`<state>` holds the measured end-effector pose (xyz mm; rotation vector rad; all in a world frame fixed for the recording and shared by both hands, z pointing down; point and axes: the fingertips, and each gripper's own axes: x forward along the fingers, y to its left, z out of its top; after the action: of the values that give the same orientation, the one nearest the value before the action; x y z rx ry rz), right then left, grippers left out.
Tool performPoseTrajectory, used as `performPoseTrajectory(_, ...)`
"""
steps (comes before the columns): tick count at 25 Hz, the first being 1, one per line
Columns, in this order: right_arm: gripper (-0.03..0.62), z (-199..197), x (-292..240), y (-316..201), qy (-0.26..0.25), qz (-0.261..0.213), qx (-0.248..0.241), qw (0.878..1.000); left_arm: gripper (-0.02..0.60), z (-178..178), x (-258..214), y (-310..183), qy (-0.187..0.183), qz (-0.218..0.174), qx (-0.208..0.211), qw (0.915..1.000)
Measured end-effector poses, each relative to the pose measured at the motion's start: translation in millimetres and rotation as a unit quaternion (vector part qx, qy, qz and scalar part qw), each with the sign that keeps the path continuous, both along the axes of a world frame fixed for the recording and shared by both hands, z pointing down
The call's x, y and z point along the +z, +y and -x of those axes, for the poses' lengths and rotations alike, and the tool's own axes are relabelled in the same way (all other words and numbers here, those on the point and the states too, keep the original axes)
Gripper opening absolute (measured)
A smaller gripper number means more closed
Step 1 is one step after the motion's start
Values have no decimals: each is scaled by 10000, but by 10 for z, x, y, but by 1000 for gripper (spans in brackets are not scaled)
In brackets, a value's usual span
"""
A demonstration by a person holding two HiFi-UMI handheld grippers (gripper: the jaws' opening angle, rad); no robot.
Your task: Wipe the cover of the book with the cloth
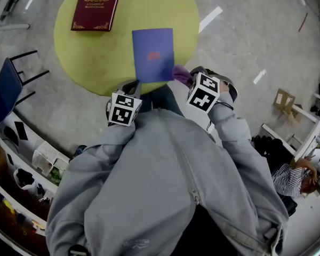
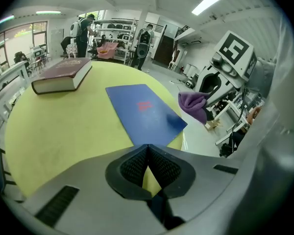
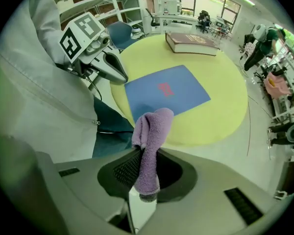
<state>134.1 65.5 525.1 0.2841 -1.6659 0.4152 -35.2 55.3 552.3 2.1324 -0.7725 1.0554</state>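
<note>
A thin blue book (image 1: 153,54) with red print lies at the near edge of the round yellow table (image 1: 90,52); it also shows in the left gripper view (image 2: 144,112) and the right gripper view (image 3: 167,91). My right gripper (image 3: 146,173) is shut on a folded purple cloth (image 3: 150,141), held just off the book's near right corner (image 1: 181,74). My left gripper (image 2: 147,155) is shut with nothing between its jaws, hovering at the table's near edge just short of the book's near left corner (image 1: 132,92).
A thick maroon book (image 1: 96,5) lies at the far left of the table. A blue chair (image 1: 5,87) stands at the left, shelves with clutter at the lower left. People stand at racks far behind the table (image 2: 83,26).
</note>
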Motion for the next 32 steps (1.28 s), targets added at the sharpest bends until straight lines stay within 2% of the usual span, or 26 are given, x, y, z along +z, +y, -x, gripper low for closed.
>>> performPoseTrajectory(4, 84, -7, -391, -102, -137, -396, 317, 9986, 18, -9, -361, -193, 178, -226, -120, 9995)
performPoseTrajectory(9, 84, 70, -1019, -463, -376, -1293, 516, 9895, 18, -31, -977, -673, 443, -945, -251, 9942)
performPoseTrajectory(13, 84, 152, -1593, -676, -649, -2042, 728, 9741, 17, -32, -1522, -855, 626, -1533, -286, 9858)
performPoseTrajectory(16, 84, 206, -2040, -826, -967, -2649, 898, 9552, 17, -50, -1931, -936, 820, -1935, -371, 9770)
performPoseTrajectory(18, 84, 241, -2349, -944, -1208, -3125, 1002, 9369, 17, -71, -2244, -1015, 973, -2265, -445, 9681)
performPoseTrajectory(21, 84, 305, -2810, -1066, -1670, -3789, 1214, 9021, 18, -139, -2739, -1114, 1226, -2808, -538, 9504)
performPoseTrajectory(27, 84, 414, -3531, -1201, -2537, -4889, 1666, 8179, 17, -249, -3594, -1228, 1672, -3766, -742, 9082)
performPoseTrajectory(32, 84, 380, -3913, -1204, -3227, -5345, 2179, 7502, 17, -250, -3982, -1214, 1759, -4352, -1025, 8770)
